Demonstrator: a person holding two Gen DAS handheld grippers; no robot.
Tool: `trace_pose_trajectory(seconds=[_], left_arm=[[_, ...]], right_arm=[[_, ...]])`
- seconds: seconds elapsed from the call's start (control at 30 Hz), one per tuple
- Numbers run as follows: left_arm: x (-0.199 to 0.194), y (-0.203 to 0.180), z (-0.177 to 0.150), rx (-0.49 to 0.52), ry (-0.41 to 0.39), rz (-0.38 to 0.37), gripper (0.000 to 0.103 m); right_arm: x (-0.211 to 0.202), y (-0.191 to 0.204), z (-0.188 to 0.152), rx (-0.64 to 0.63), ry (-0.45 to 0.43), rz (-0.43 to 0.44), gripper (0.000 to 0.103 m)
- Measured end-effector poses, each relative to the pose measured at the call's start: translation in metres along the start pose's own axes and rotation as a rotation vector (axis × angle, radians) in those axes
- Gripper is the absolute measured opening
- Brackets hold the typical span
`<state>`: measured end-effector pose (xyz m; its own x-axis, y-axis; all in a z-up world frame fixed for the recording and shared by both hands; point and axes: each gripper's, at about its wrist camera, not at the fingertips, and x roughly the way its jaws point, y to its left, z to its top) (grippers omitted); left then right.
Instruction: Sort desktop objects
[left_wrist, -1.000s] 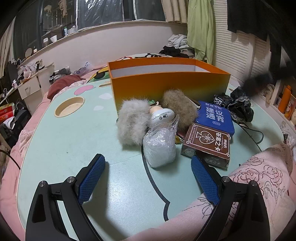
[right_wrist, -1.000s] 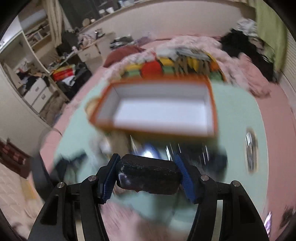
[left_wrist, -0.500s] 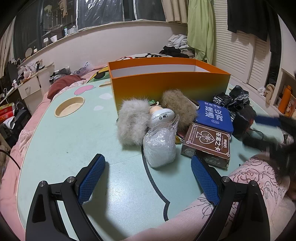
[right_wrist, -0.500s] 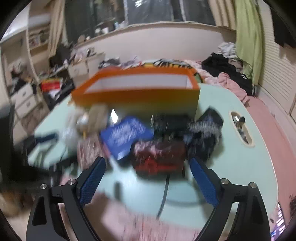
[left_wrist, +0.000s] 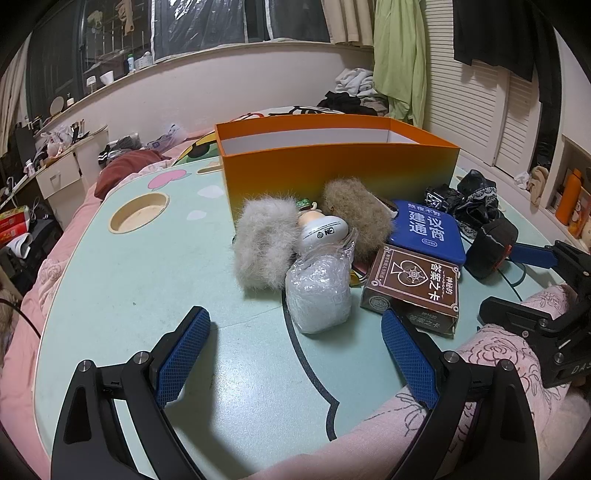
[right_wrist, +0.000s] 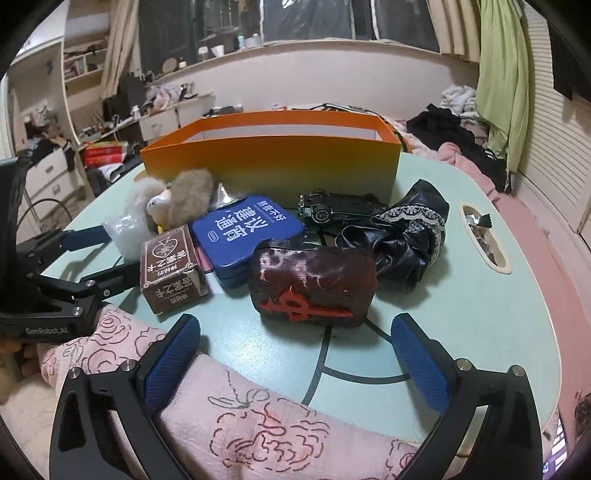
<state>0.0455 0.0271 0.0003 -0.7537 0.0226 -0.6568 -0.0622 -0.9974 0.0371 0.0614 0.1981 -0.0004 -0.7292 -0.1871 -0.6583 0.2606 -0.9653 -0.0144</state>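
The right gripper (right_wrist: 295, 354) is empty now, jaws spread wide, where a second ago it clamped a dark pouch over the orange box (right_wrist: 271, 162). Yet a dark red pouch (right_wrist: 312, 282) sits on the mint table (right_wrist: 461, 314) just ahead of it, so whether that one went in, I cannot tell. The left gripper (left_wrist: 295, 347) hovers open too, unmoved, facing the bagged white bundle (left_wrist: 317, 295). Plenty left outside the box: grey fur puff (left_wrist: 264, 247), brown puff (left_wrist: 356, 218), blue tin (right_wrist: 245, 230), brown card box (right_wrist: 171, 269), toy car (right_wrist: 341, 208), black lace cloth (right_wrist: 406, 236). They crowd together, touching, and the pink quilt (right_wrist: 240, 417) lies under the near fingers.
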Motion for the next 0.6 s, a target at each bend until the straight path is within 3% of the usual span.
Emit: trace_pose_trajectory(seconds=[0.6], left_arm=[[0.0004, -0.0004, -0.0001, 0.0, 0.0, 0.0, 0.094]], right_arm=[[-0.0005, -0.0004, -0.0003, -0.003, 0.0, 0.005, 0.103]])
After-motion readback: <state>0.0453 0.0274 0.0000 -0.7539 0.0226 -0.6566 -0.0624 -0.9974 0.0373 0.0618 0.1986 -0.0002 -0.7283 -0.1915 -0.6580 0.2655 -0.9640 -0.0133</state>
